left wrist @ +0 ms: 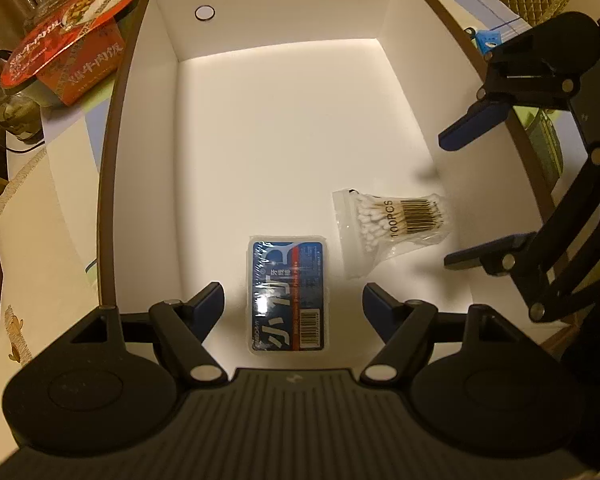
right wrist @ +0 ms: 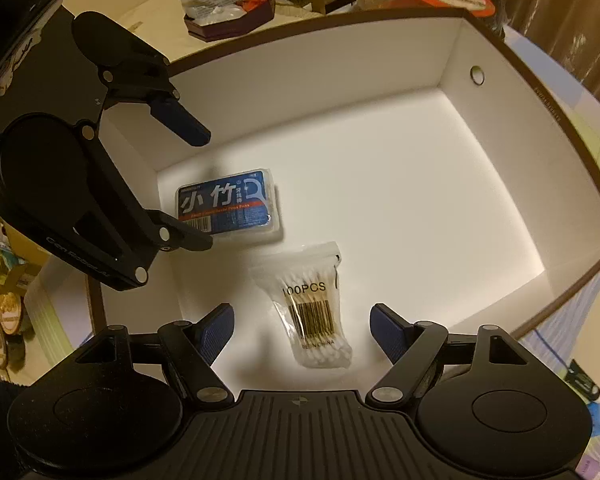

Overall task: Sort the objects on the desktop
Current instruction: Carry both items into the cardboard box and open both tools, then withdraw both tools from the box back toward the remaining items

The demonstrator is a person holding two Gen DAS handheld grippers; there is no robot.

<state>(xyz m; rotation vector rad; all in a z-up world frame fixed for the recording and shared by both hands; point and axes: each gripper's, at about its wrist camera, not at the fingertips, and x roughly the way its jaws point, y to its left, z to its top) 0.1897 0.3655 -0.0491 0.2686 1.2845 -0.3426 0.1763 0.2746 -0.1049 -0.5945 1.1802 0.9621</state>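
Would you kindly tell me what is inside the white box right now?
Inside the white box lie a blue floss-pick pack and a bag of cotton swabs, apart on the floor. The near corners are hidden behind the grippers.

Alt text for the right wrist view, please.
Open right gripper hovers over a cotton swab bag lying in a white box. A blue floss pick case lies beside the bag, with the open left gripper over it.
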